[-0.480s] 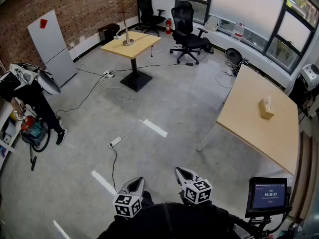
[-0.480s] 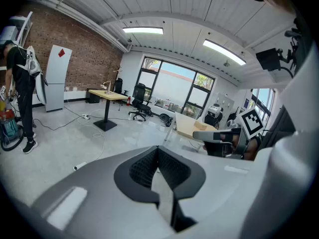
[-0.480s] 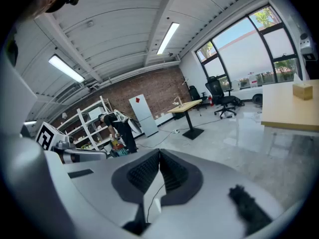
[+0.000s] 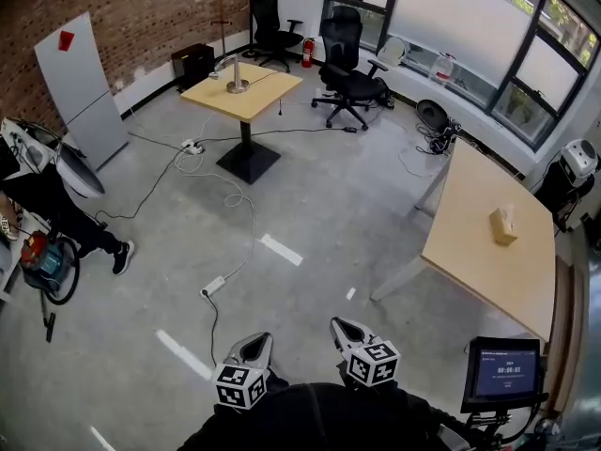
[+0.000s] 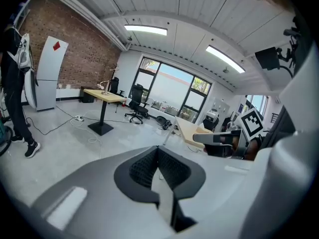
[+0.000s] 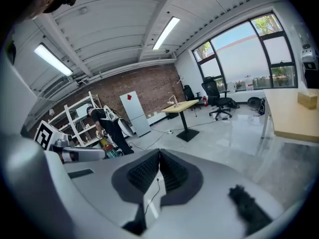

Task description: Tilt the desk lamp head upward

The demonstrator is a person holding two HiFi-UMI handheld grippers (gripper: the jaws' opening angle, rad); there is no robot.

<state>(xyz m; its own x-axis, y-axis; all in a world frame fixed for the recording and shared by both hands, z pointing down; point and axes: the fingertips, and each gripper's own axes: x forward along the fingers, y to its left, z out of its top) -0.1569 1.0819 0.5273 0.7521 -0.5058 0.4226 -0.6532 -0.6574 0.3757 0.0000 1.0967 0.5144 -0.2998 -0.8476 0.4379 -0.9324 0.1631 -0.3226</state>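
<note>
Everything on the grey concrete floor has shifted slightly leftward in view; the left gripper and right gripper stay low, jaws shut, empty. The silver desk lamp stands far off on the small wooden pedestal table, near the red brick wall.

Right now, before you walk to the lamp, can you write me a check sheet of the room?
Surface: small yellow table, far across the room.
Job's things: desk lamp standing on it, untouched.
Clutter: tissue box on the big table.
Grippers: left gripper and right gripper shut, empty.
Cables: cable and power strip across the floor.
Surroundings: office chairs, brick wall, windows, a person at left.
</note>
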